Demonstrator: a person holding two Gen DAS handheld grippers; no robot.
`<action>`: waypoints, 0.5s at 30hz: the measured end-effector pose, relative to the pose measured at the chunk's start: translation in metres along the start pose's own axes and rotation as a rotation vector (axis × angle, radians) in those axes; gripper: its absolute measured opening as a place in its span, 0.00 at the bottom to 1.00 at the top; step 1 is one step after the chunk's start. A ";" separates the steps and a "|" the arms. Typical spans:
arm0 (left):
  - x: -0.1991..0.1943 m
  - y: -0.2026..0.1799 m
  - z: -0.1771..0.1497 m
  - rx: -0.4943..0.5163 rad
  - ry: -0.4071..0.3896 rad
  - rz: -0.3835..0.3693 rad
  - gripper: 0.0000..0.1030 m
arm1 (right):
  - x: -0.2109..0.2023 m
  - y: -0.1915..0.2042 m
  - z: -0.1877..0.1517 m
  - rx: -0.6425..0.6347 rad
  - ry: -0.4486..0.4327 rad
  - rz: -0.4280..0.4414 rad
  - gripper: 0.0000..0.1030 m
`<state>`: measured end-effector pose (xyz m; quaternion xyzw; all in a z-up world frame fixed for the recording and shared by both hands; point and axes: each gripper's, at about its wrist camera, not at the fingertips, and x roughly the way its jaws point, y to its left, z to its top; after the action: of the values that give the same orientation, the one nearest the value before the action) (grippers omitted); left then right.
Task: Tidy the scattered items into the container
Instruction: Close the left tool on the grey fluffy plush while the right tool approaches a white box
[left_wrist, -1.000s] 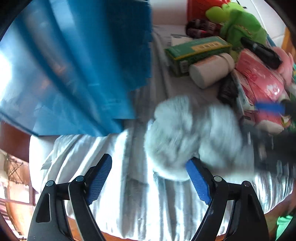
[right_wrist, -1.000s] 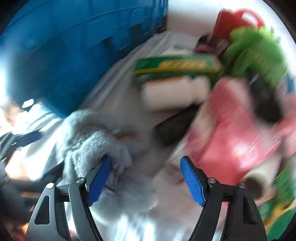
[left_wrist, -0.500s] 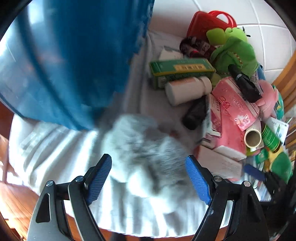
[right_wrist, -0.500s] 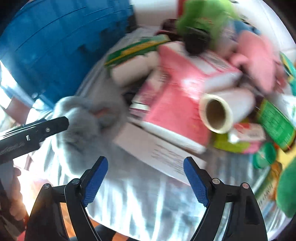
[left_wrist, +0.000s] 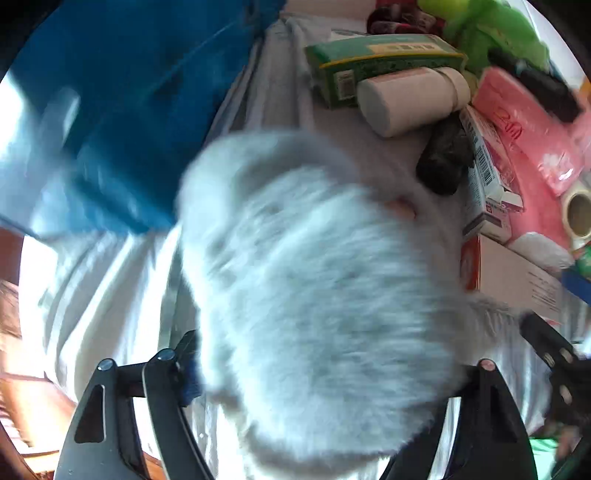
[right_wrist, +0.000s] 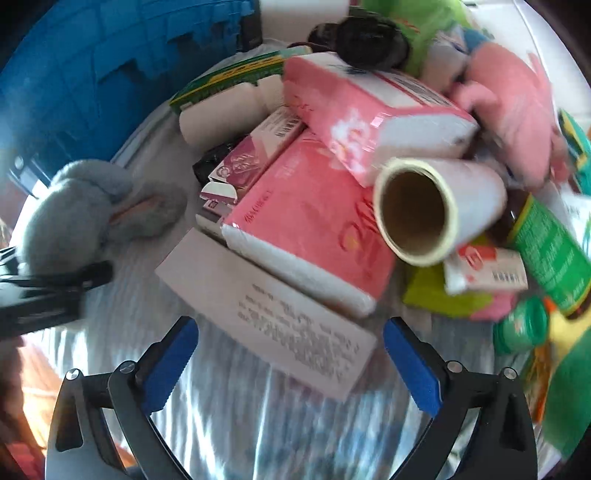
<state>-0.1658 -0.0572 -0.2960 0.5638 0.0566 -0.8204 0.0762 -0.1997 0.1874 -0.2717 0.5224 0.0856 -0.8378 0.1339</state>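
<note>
A fluffy grey plush toy (left_wrist: 314, 277) lies on the striped cloth beside the blue container (left_wrist: 129, 110). My left gripper (left_wrist: 325, 365) points down over it; its jaws are closing, and the fur bulges over both pads and hides them. In the right wrist view the same plush toy (right_wrist: 85, 206) sits at the far left with the left gripper's black fingers (right_wrist: 55, 291) on it, below the blue container (right_wrist: 92, 74). My right gripper (right_wrist: 291, 365) is opening wide with nothing between its pads. A flat white box (right_wrist: 266, 306) lies just ahead of it.
A crowded pile fills the right: pink tissue packs (right_wrist: 314, 221), a cardboard-cored roll (right_wrist: 432, 210), a green box (left_wrist: 380, 62), a white bottle (left_wrist: 410, 99), a green plush (left_wrist: 487, 33), a pink plush (right_wrist: 517, 107). Striped cloth (right_wrist: 240, 424) covers the table near its front edge.
The left gripper came down over the grey plush toy and its fingers narrowed onto it. The right gripper swung right, away from the plush toward the pile, and spread wider.
</note>
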 end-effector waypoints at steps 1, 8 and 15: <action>-0.003 0.002 -0.001 0.015 -0.003 -0.010 0.55 | 0.002 0.003 0.001 -0.014 0.000 0.010 0.99; -0.044 0.010 -0.008 0.041 -0.013 -0.053 0.41 | -0.002 0.028 -0.009 -0.027 0.110 0.214 0.71; -0.084 0.001 0.011 0.004 -0.097 0.009 0.72 | -0.019 0.035 0.002 -0.096 0.027 0.128 0.97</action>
<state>-0.1459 -0.0548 -0.2140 0.5240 0.0485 -0.8464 0.0813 -0.1825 0.1566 -0.2538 0.5311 0.0939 -0.8153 0.2107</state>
